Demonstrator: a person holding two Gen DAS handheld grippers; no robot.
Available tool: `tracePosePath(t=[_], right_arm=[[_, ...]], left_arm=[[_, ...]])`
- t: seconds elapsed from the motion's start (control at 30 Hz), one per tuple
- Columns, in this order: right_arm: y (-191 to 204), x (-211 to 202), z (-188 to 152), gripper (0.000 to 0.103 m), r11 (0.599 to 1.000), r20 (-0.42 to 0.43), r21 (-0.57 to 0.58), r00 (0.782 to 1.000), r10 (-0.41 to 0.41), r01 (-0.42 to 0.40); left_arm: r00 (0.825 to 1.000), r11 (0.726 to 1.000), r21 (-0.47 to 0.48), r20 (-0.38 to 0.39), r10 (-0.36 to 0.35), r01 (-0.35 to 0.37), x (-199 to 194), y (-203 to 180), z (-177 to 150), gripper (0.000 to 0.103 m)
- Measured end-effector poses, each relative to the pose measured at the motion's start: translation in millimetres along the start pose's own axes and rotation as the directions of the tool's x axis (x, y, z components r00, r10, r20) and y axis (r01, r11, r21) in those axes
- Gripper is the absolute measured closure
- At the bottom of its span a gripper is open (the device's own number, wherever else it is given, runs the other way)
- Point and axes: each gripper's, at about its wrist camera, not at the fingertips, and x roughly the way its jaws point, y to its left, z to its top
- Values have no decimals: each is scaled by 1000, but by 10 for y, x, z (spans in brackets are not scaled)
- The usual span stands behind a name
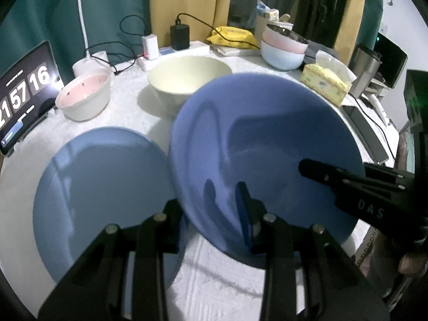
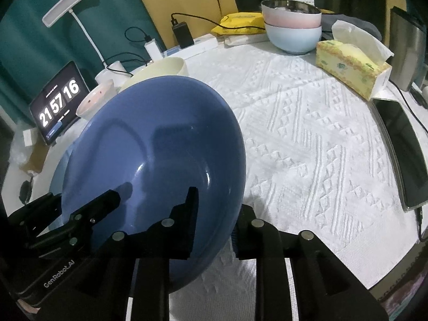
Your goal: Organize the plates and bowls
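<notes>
while both grippers meet on it, the darker blue plate [image 1: 264,144] hangs tilted above the white tablecloth [image 2: 307,139], its left rim overlapping the edge of a lighter blue plate [image 1: 104,187] lying flat on the cloth. the left gripper [image 1: 211,208] has its jaws pinched on the near rim, one finger under and one inside. the right gripper [image 2: 214,214] pinches the rim the same way, one finger inside the plate and the other outside it.

behind the plates sit a cream bowl [image 1: 187,77] and a pink-lined white bowl [image 1: 84,96], close together. at the far edge a pink bowl nests in a pale blue bowl [image 2: 293,40], with a tissue box [image 2: 350,67] near them. the widest open stretch of cloth is on the right, running to the table's curved edge where a dark phone [image 2: 404,157] lies.

a tablet clock [image 2: 60,104] reads 21 57 16. the left gripper's body shows "genrobot.ai" in the right wrist view; the right gripper shows the letters "das" in the left wrist view. only the left wrist view shows the flat plate in full; only the right shows the lamp head [image 2: 67,0].
</notes>
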Motion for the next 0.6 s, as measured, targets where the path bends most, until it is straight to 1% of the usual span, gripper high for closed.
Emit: tracePosePath(t=[0.03,0.1,0.4,0.6], right_arm=[[5,-8,9,74,1000,4,-5,1000,0,0],[4,-19,32,72,1000,12,-9,1000,0,0],[7,-151,200,72,999,65,-24,998,-22,23],[32,-185,279,72,999,76,-37,997,-29,32]], left_arm=[[1000,1000,-2,1,-2,2,-9,8,8,69],[1000,1000,-5,12,4,-4,-42,34,29,67],[999,999,-37,48,19,-17,-190,202,138,65],[997,999,-47,69,22,-18,-272,262,213,63]])
